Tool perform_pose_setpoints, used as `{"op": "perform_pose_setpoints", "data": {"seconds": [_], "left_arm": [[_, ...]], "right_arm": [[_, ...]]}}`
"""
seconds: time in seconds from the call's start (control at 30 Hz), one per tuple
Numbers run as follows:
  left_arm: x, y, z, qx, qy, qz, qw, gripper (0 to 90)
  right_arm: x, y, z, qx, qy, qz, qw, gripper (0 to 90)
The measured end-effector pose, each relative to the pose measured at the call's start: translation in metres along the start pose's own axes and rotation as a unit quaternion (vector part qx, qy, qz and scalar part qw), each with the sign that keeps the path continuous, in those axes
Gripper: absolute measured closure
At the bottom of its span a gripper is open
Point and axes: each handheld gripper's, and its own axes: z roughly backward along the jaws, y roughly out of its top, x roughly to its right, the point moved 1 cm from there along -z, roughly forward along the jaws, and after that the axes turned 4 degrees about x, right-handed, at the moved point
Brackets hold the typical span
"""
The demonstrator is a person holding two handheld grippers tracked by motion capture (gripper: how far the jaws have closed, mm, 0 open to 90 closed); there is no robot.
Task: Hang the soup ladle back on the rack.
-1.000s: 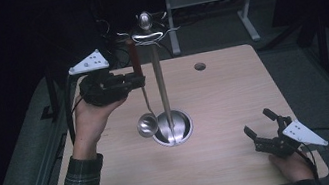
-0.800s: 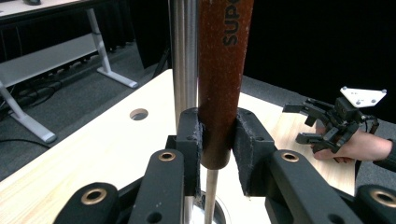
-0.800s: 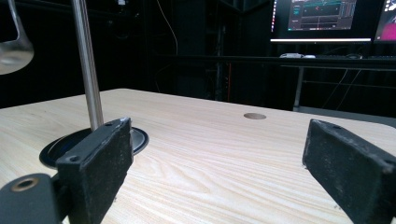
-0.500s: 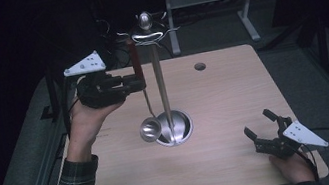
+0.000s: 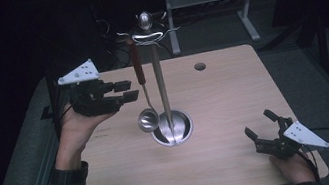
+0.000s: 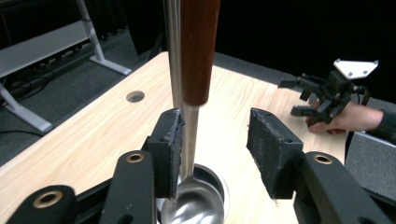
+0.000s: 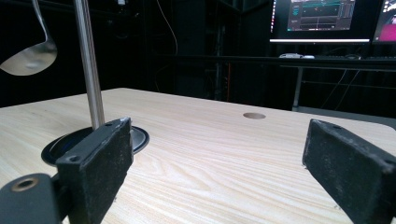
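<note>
A ladle (image 5: 137,64) with a brown wooden handle hangs from a hook at the top of a steel stand (image 5: 160,83), its bowl just above the stand's round base. My left gripper (image 5: 127,90) sits left of the handle, its jaws having just been opening. In the left gripper view, the ladle (image 6: 200,46) has its metal shaft against the left pad, with the other pad well apart, so the left gripper (image 6: 215,123) is open. My right gripper (image 5: 259,124) rests open near the table's front right corner, holding nothing.
The wooden table (image 5: 233,91) has a round cable hole (image 5: 200,66) at the back right. In the right gripper view the stand's pole (image 7: 88,65) and the ladle bowl (image 7: 28,58) are far left. Monitors (image 7: 322,18) stand beyond the table.
The left gripper's jaws have spread off the ladle handle and the hand has drawn slightly left. The ladle stays hanging on the stand. The right gripper has not moved.
</note>
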Motion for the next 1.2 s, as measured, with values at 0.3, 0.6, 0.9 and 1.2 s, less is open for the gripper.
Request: {"op": "perform_pose_setpoints", "data": {"seconds": [0.3,0.6,0.9,1.2], "left_arm": [[-0.003,-0.032,0.006,-0.026,0.003,0.006,0.9996,40.9],[-0.002,-0.073,0.006,-0.062,0.024,0.013,0.9977,31.7],[0.002,-0.114,0.009,-0.072,0.046,0.018,0.9962,23.9],[0.002,-0.155,0.006,-0.086,0.058,0.032,0.9941,20.2]], "right_arm": [[0.000,0.000,0.000,0.000,0.000,0.000,1.0000,8.0],[0.000,0.000,0.000,0.001,-0.001,0.000,1.0000,8.0],[0.000,0.000,0.000,0.000,0.000,0.000,1.0000,8.0],[0.000,0.000,0.000,0.001,-0.001,0.000,1.0000,7.9]]}}
